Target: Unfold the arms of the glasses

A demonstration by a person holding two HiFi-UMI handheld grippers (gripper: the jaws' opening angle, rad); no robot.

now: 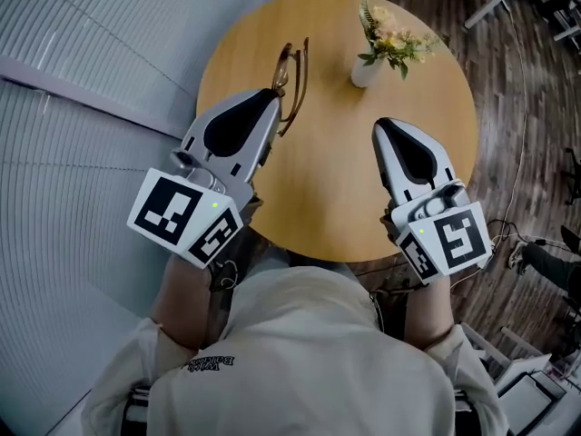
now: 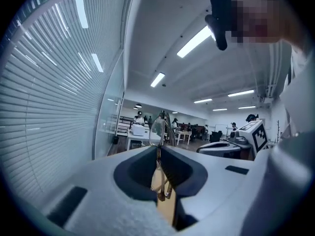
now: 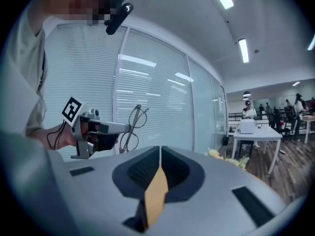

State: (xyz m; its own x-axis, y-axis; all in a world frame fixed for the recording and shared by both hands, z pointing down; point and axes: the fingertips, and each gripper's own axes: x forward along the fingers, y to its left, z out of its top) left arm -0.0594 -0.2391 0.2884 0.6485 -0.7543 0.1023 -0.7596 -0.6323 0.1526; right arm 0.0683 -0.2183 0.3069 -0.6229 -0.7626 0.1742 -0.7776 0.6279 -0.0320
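The thin-rimmed glasses (image 1: 292, 82) stand on edge over the far left of the round wooden table (image 1: 336, 198), with the arms lying close against the frame. My left gripper (image 1: 273, 94) is shut on them near their lower end. In the left gripper view the glasses (image 2: 160, 132) rise from between the closed jaws of that gripper (image 2: 158, 150). My right gripper (image 1: 382, 125) hovers over the table's right half, shut, with nothing in it. From the right gripper view (image 3: 160, 149), the glasses (image 3: 132, 128) show in the left gripper (image 3: 96, 130).
A white vase (image 1: 366, 69) of flowers (image 1: 392, 40) stands at the table's far side, between the two grippers and beyond them. The flowers (image 3: 224, 157) peek over the right gripper's body. A slatted glass wall (image 1: 100, 53) runs along the left; wooden floor lies to the right.
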